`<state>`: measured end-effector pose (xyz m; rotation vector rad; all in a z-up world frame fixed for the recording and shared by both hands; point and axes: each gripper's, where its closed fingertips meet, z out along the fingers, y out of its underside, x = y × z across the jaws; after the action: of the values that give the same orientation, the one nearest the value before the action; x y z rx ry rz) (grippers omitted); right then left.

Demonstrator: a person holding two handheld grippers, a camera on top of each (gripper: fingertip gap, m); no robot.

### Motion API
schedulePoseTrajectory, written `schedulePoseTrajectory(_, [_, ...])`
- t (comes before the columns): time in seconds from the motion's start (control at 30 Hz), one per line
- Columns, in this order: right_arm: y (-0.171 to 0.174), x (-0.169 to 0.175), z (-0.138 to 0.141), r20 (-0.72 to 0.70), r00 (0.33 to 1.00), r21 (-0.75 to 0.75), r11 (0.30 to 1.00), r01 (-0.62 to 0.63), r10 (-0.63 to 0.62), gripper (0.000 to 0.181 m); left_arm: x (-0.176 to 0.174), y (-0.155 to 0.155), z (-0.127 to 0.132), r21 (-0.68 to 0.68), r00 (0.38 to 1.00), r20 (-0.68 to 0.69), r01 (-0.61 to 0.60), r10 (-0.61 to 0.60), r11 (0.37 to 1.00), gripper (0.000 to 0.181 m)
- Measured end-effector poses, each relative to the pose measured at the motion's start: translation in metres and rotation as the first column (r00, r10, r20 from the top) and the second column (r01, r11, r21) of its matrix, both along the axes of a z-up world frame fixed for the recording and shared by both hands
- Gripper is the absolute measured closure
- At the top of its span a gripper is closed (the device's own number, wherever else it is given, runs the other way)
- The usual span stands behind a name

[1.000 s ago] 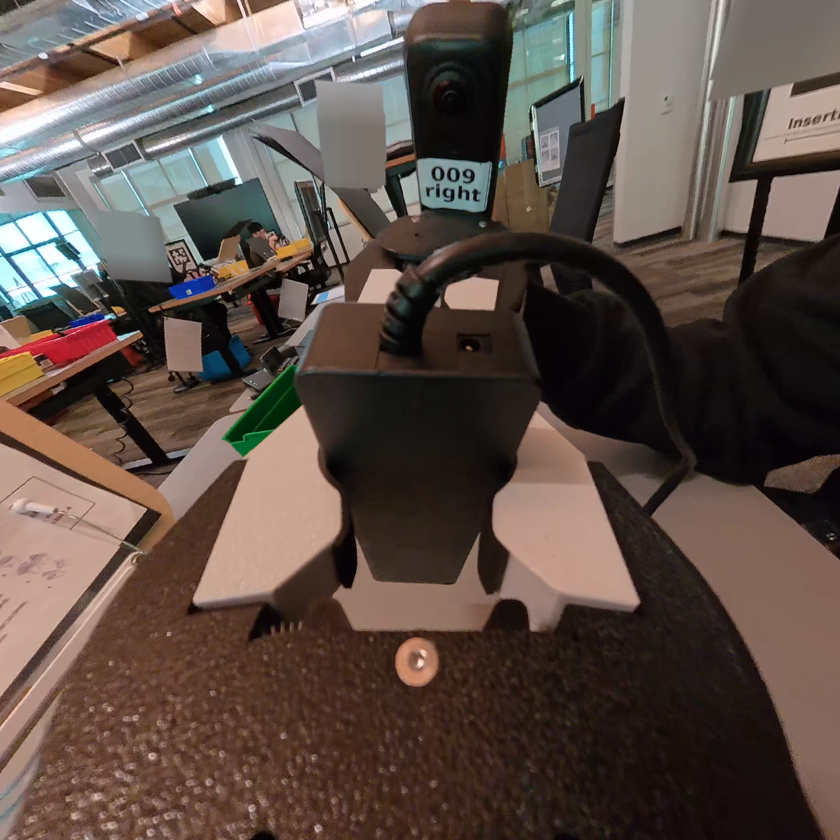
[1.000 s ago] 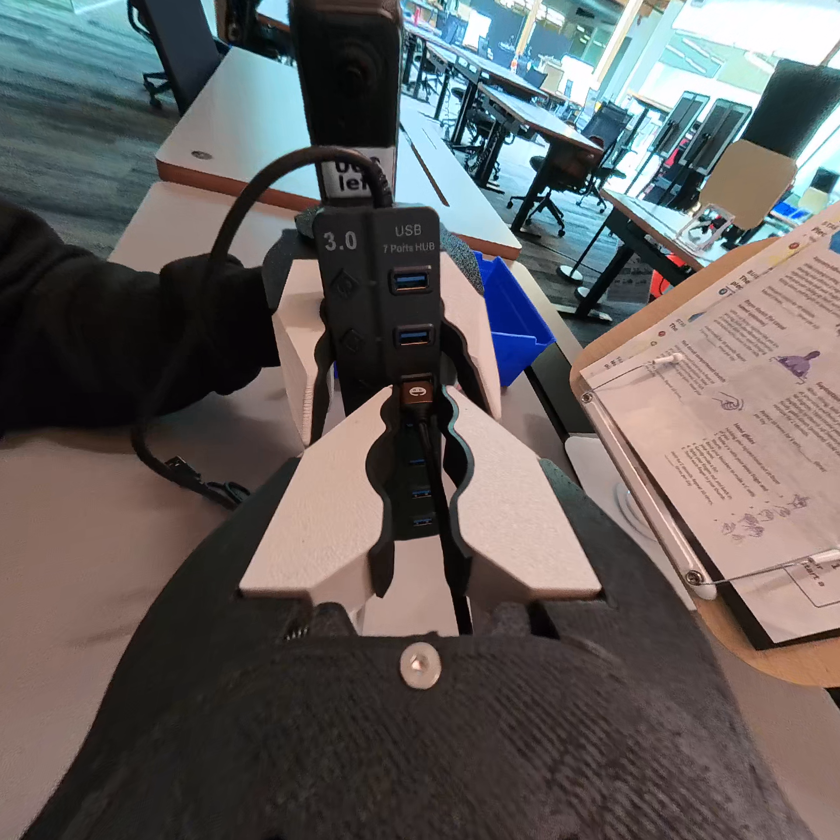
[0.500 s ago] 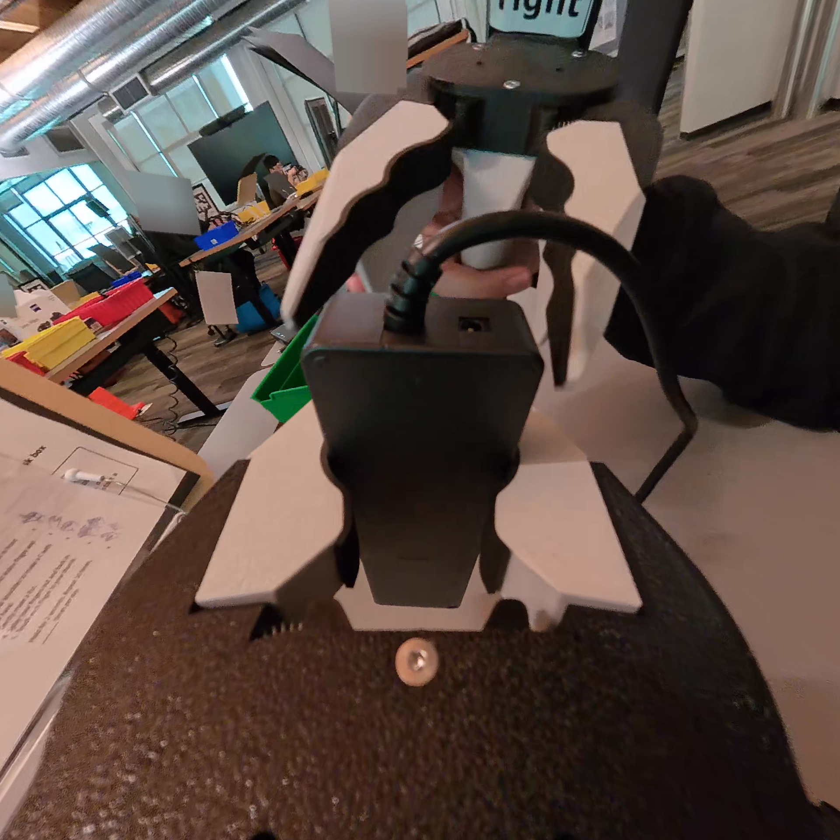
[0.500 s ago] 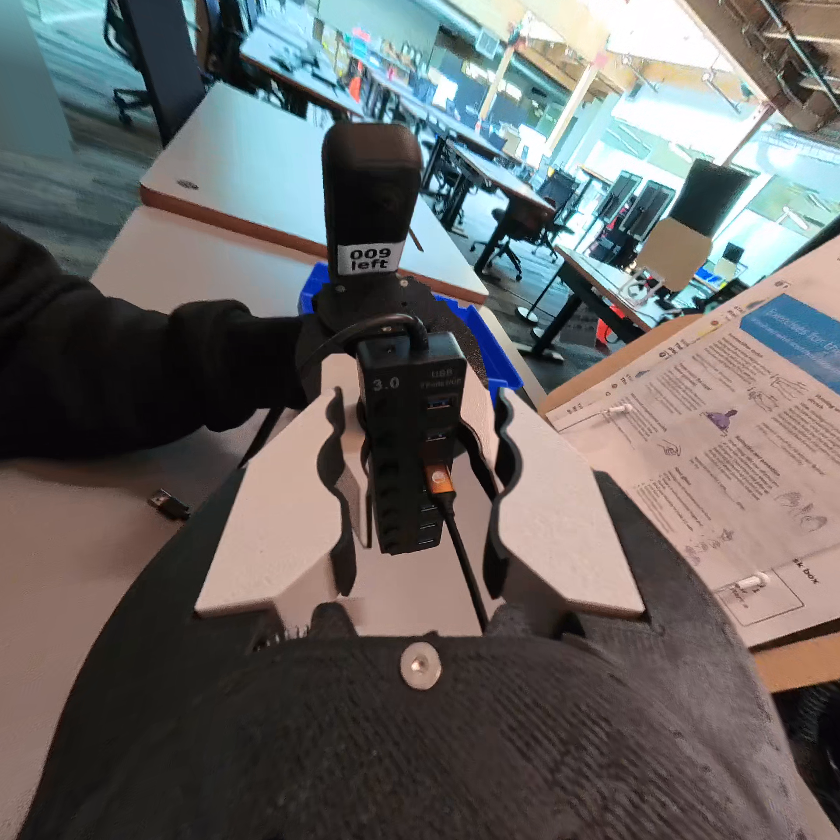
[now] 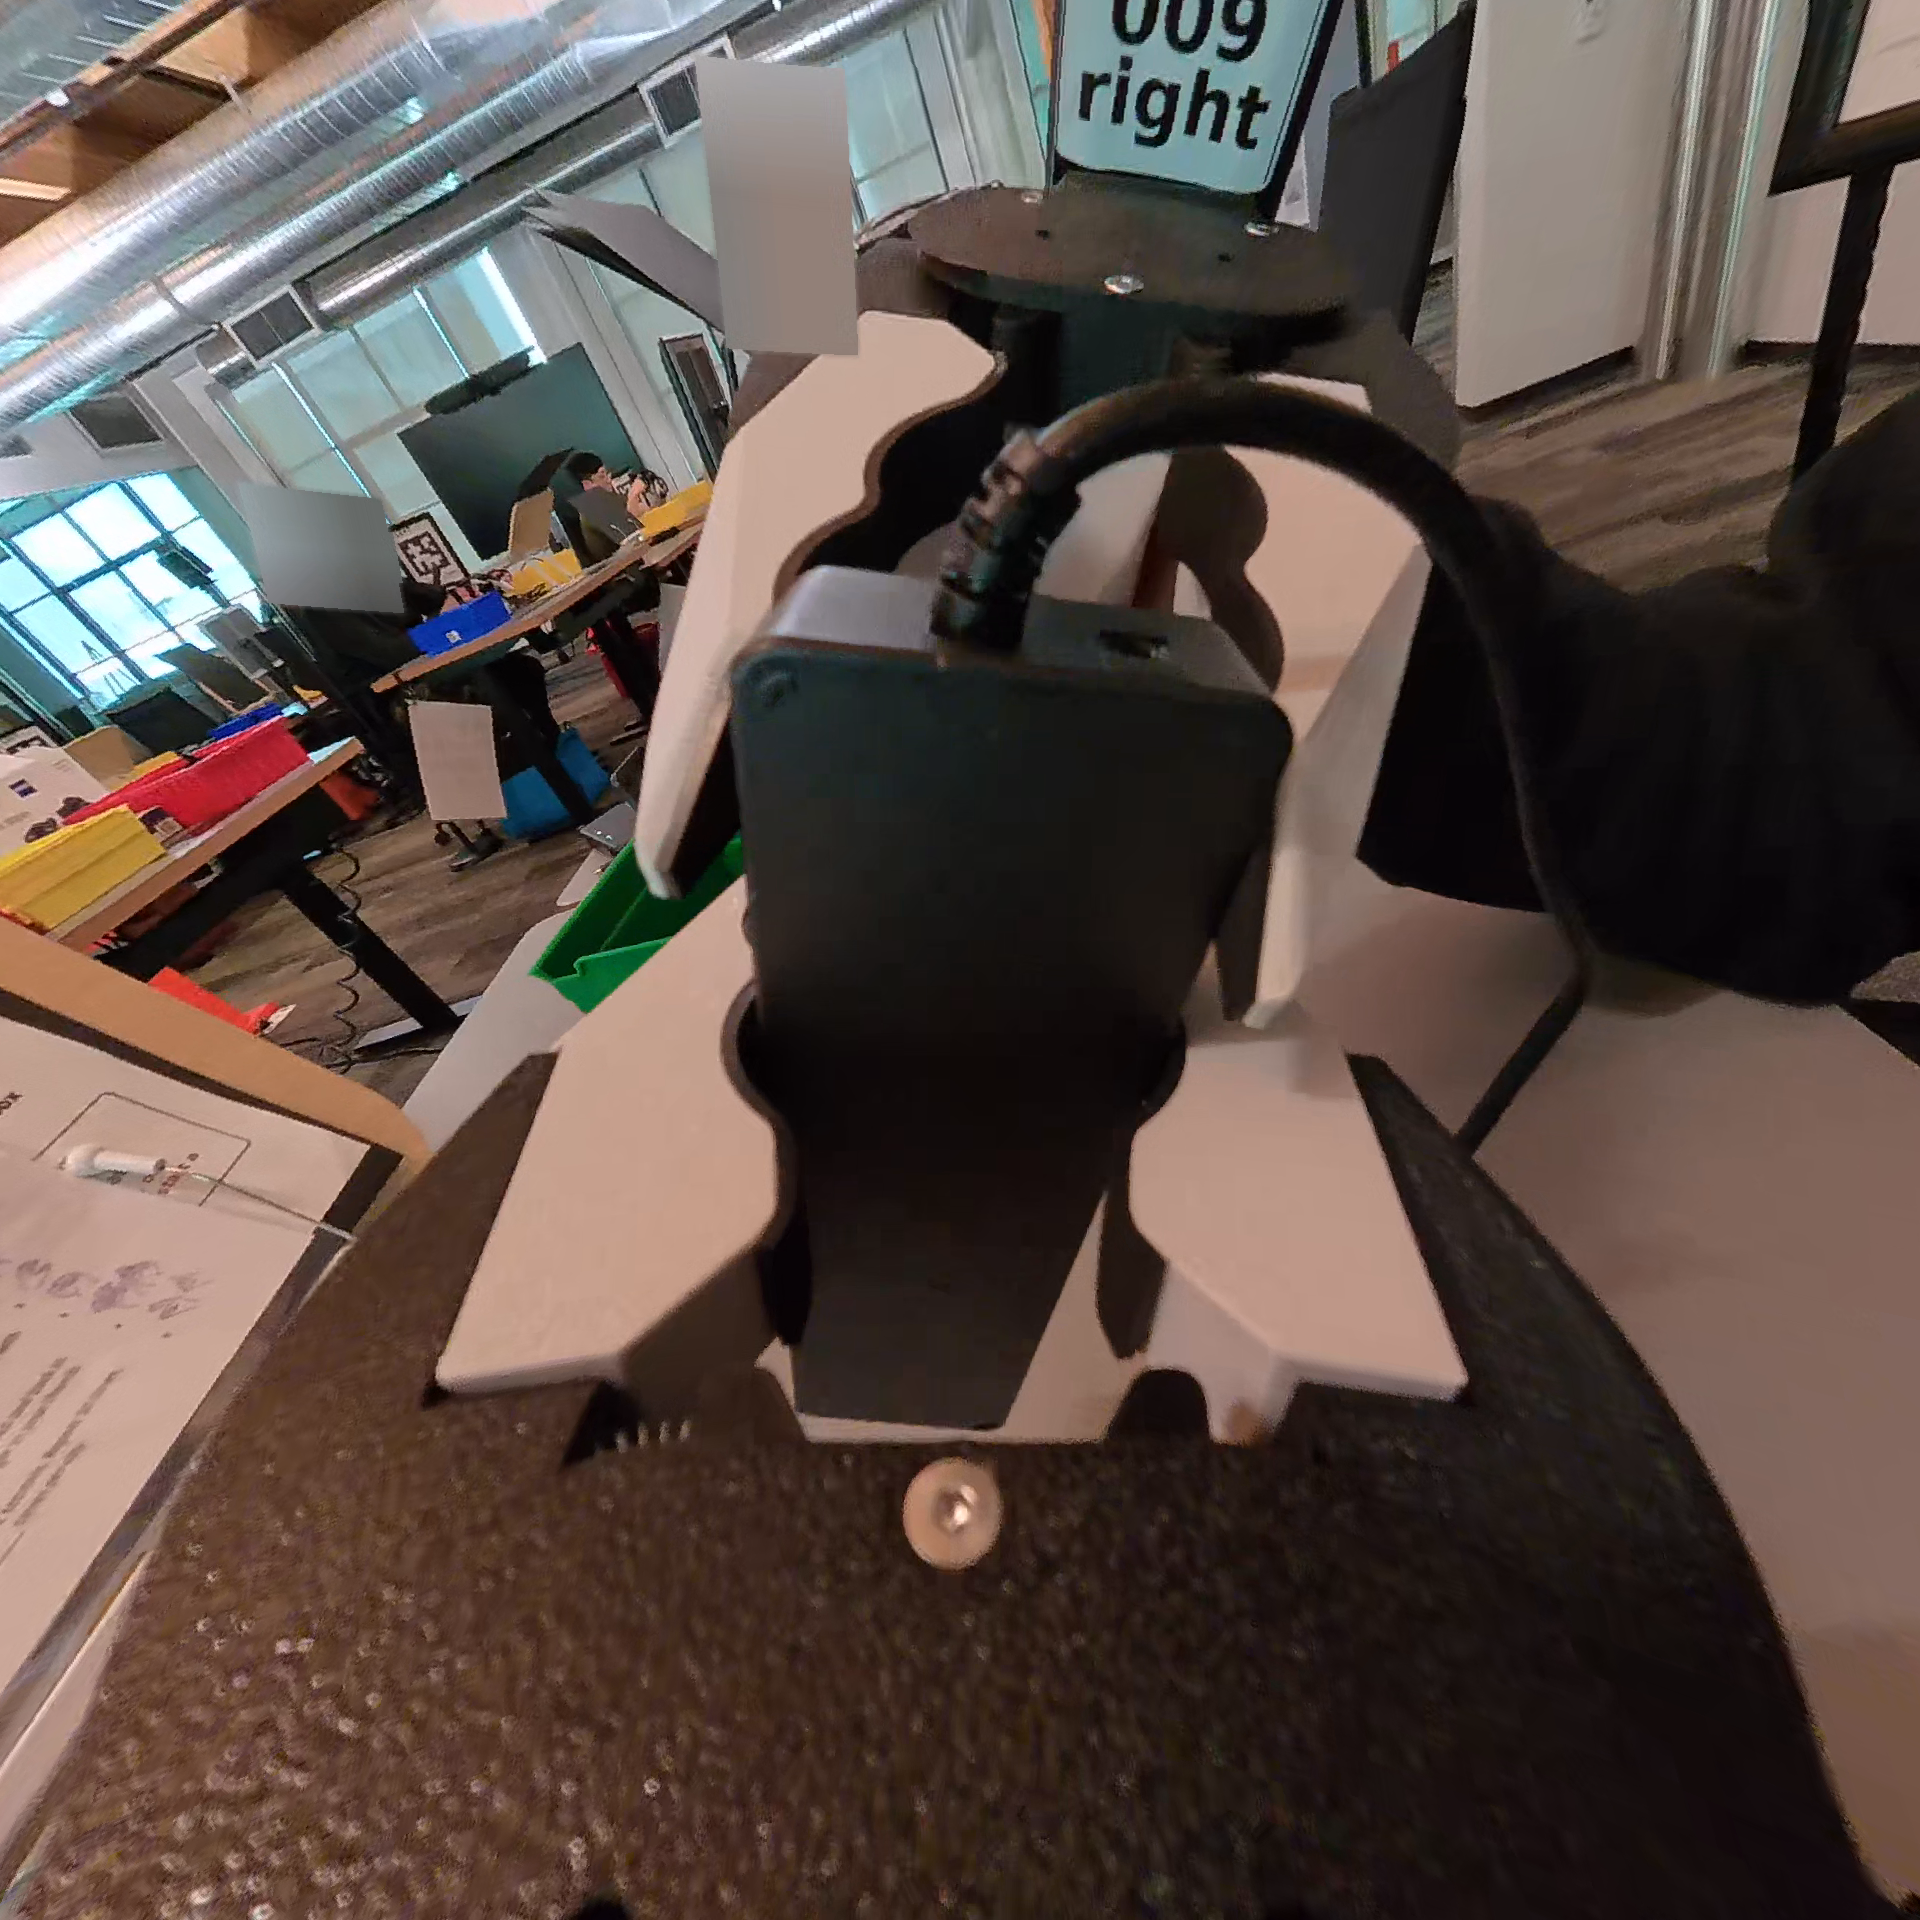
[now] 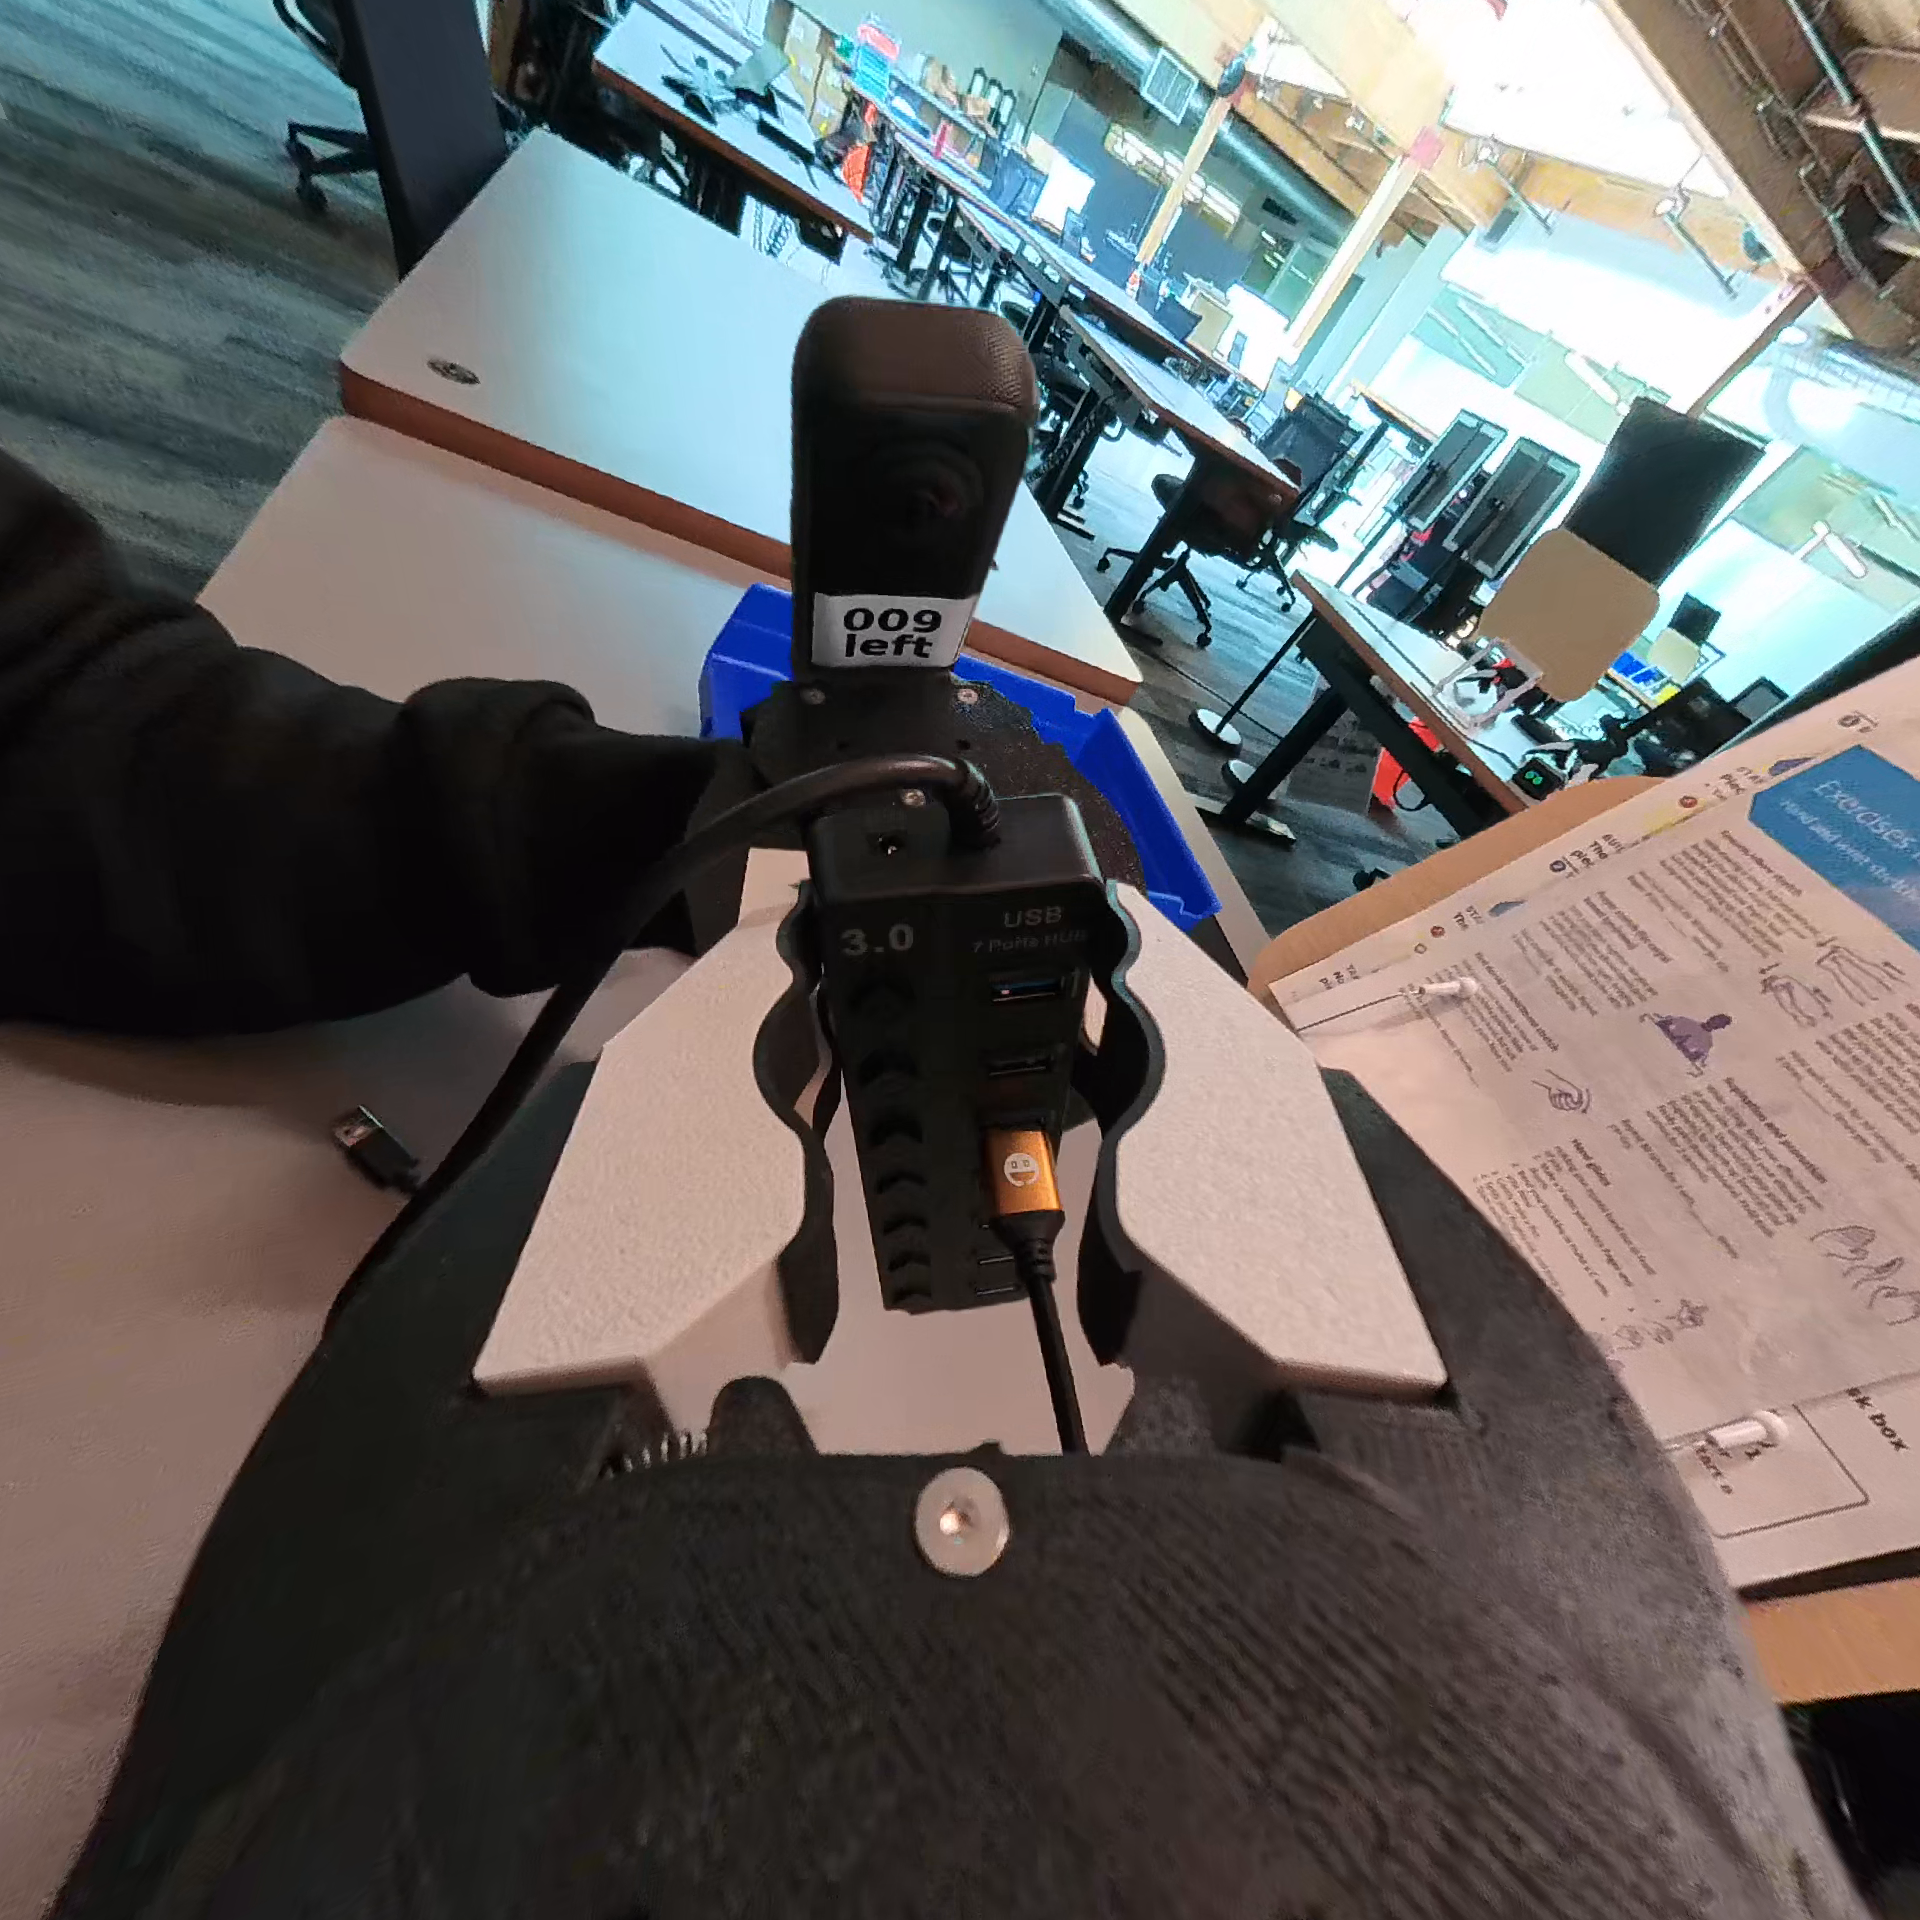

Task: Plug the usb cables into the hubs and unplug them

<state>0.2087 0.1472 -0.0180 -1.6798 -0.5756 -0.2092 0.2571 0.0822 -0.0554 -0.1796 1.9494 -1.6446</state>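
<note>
Clamping the black rectangular seven-port USB hub (image 6: 961,1039) in its jaws, the left gripper (image 5: 961,1195) holds it upright above the pale surface (image 6: 156,1247). An orange-tipped USB plug (image 6: 1021,1184) sits seated; the right gripper (image 6: 961,1174), jaws wide, straddles it. Unplugging remains.

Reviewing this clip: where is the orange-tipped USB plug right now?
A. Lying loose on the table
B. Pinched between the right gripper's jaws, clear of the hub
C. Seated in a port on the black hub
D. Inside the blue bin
C: the orange plug sits in a port on the hub, which the left gripper clamps; the right gripper is open around it.
</note>
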Motion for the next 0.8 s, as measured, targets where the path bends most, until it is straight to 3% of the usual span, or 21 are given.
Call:
schedulePoseTrajectory(0.37, [-0.001,-0.001,0.009,-0.033,0.999,0.036,0.999,-0.001,0.002,0.13,0.0,-0.001,0.002,-0.072,0.999,-0.008,0.033,-0.034,0.997,0.117])
schedulePoseTrajectory(0.5, [-0.001,-0.003,0.013,-0.038,0.999,0.052,0.999,0.004,-0.002,0.129,0.007,-0.001,-0.011,-0.019,0.999,-0.031,0.008,-0.008,1.0,0.117])
schedulePoseTrajectory(0.8, [-0.004,-0.001,0.014,-0.08,0.996,0.06,0.998,-0.023,0.028,0.129,0.003,-0.007,0.0,-0.074,0.999,-0.008,0.031,-0.032,0.997,0.118])
